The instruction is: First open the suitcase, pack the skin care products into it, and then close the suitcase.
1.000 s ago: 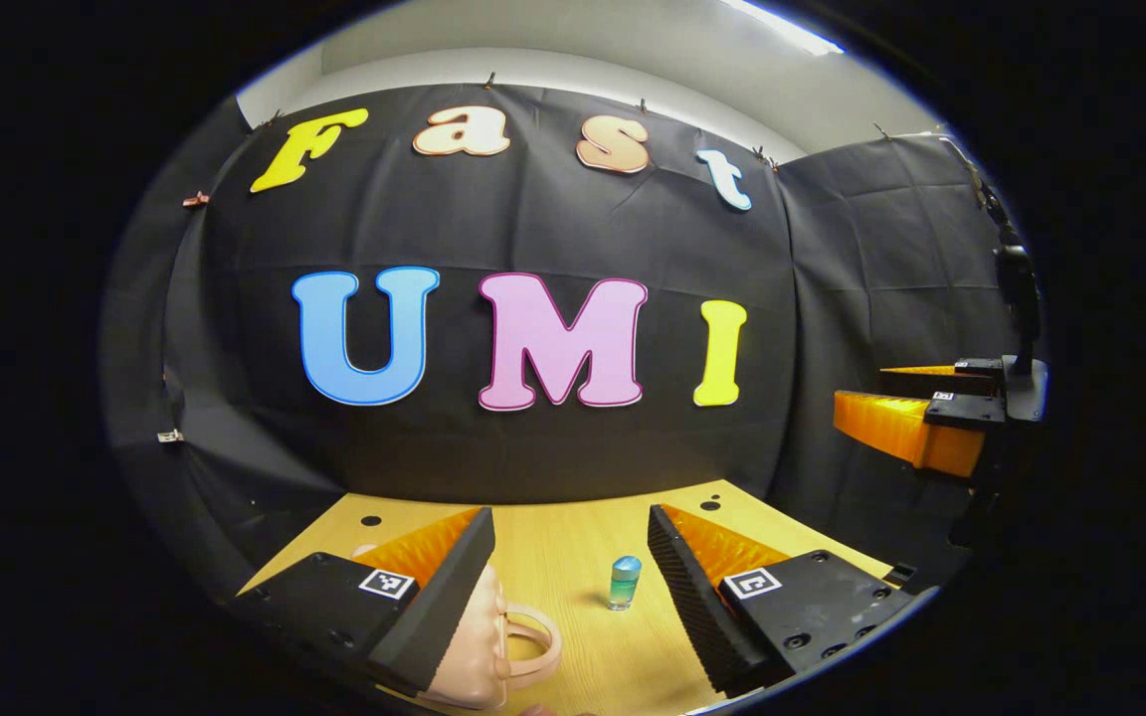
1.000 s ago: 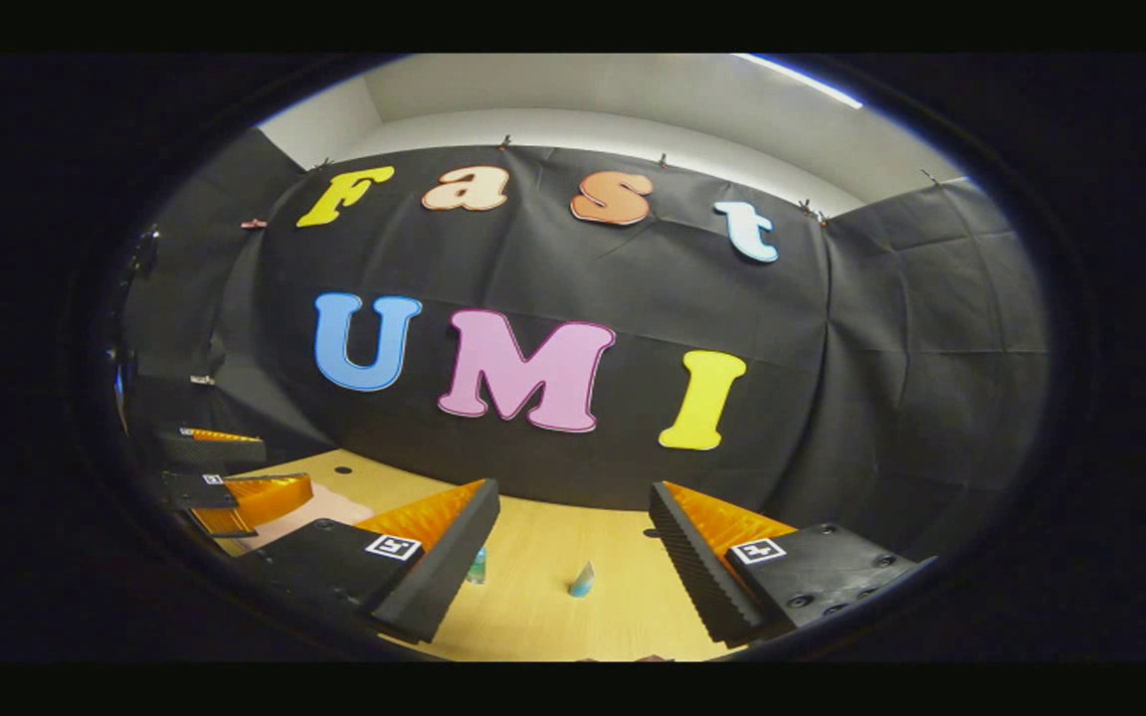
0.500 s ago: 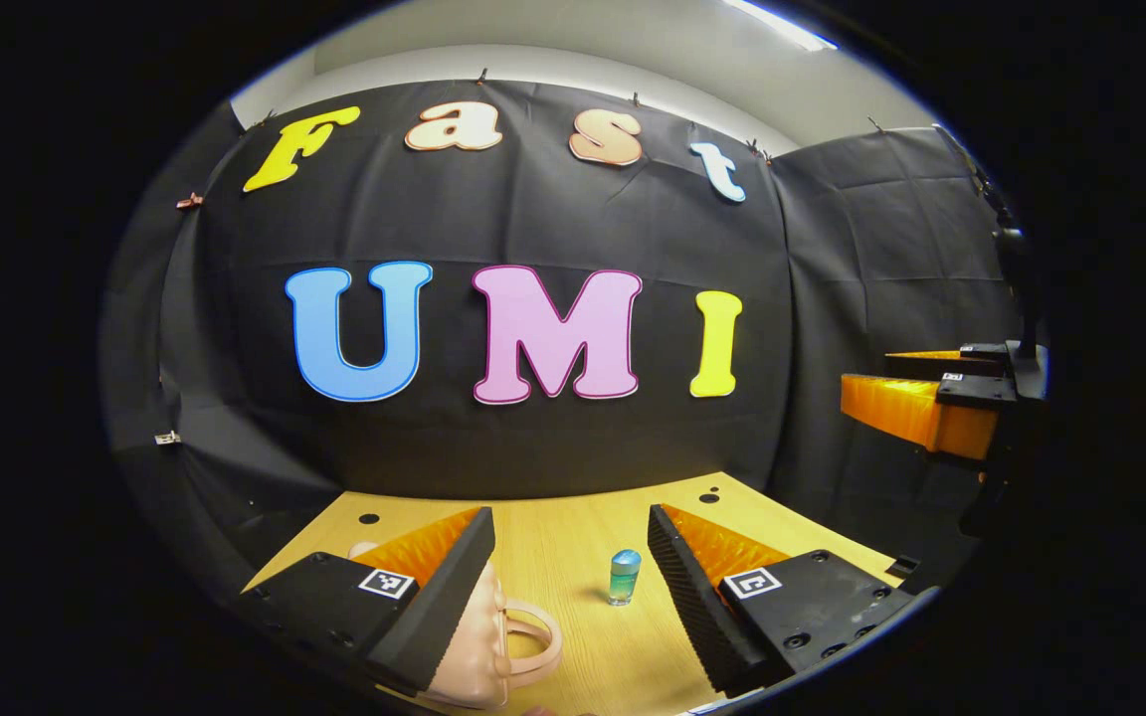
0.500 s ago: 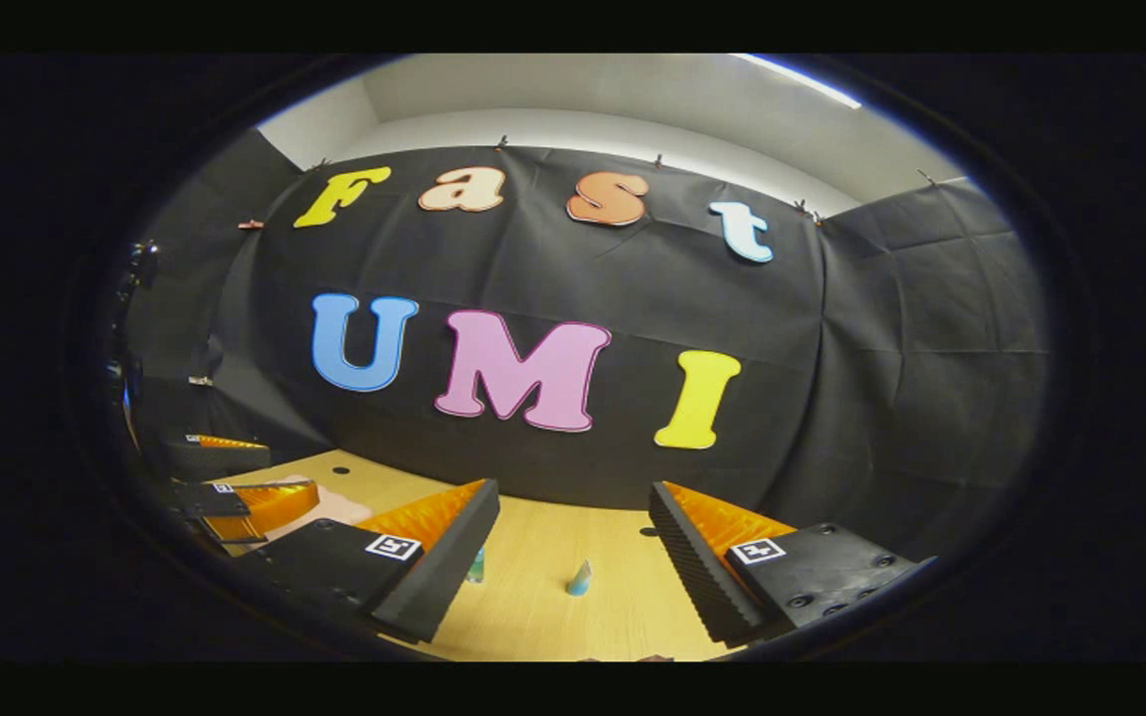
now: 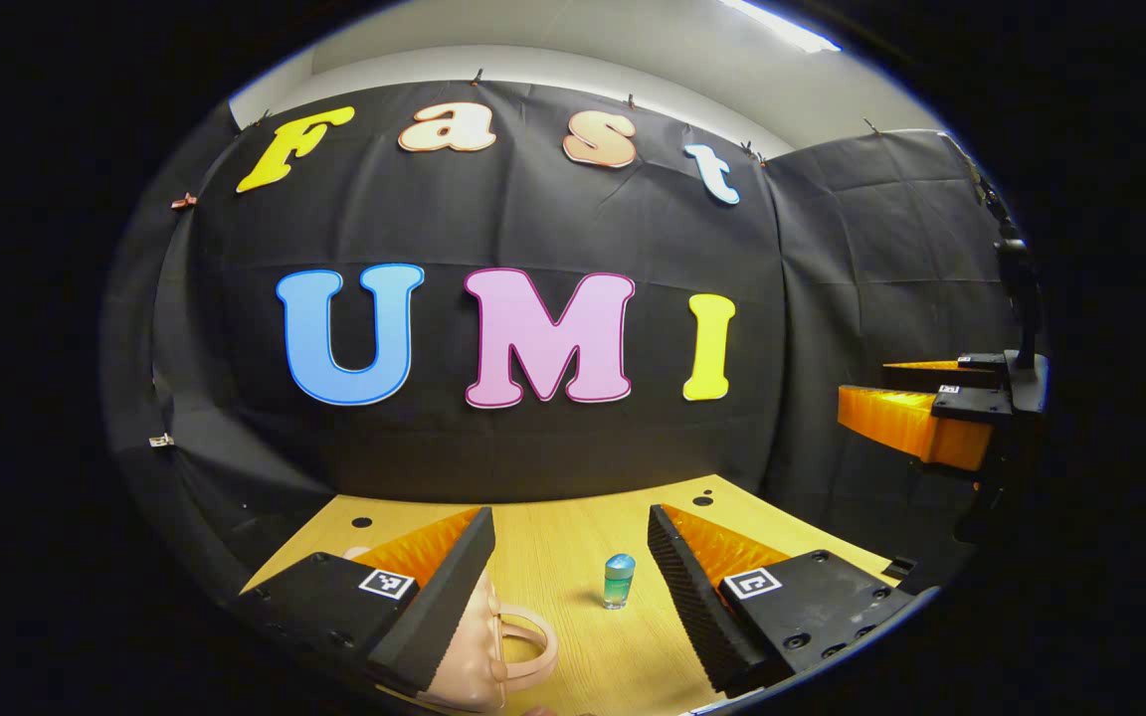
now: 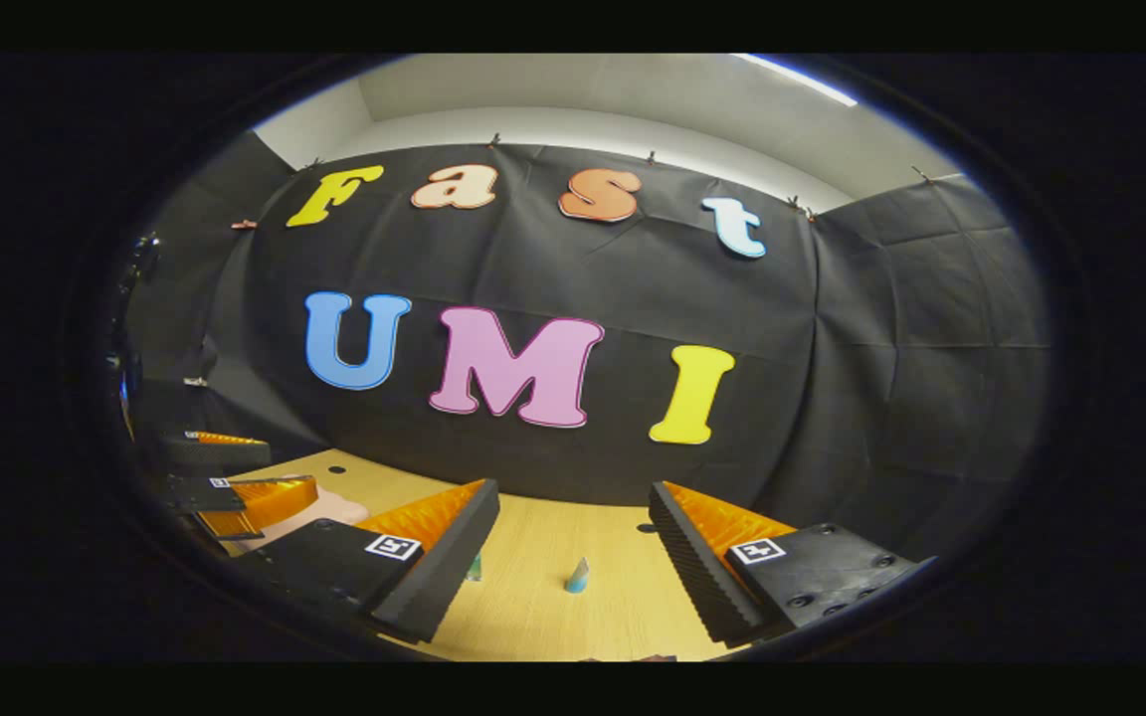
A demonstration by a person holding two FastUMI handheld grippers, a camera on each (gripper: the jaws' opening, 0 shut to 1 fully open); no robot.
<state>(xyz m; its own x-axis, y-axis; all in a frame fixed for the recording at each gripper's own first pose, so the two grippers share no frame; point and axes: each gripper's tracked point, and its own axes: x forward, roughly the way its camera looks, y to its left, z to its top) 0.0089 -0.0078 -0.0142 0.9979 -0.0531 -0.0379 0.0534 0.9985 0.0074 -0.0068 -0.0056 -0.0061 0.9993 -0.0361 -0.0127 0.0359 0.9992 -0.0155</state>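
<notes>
Little has moved: both grippers hover over the counter (image 5: 573, 557), jaws spread wide, empty. Left gripper (image 5: 571, 577) frames an upright bottle (image 5: 619, 581); pink suitcase (image 5: 478, 646) lies closed under its left finger. Right gripper (image 6: 573, 557) faces a small tube (image 6: 578, 576).

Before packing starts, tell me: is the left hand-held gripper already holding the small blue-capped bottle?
No. In the left gripper view the small blue-capped bottle stands alone on the wooden table, ahead of the open left hand-held gripper.
</notes>
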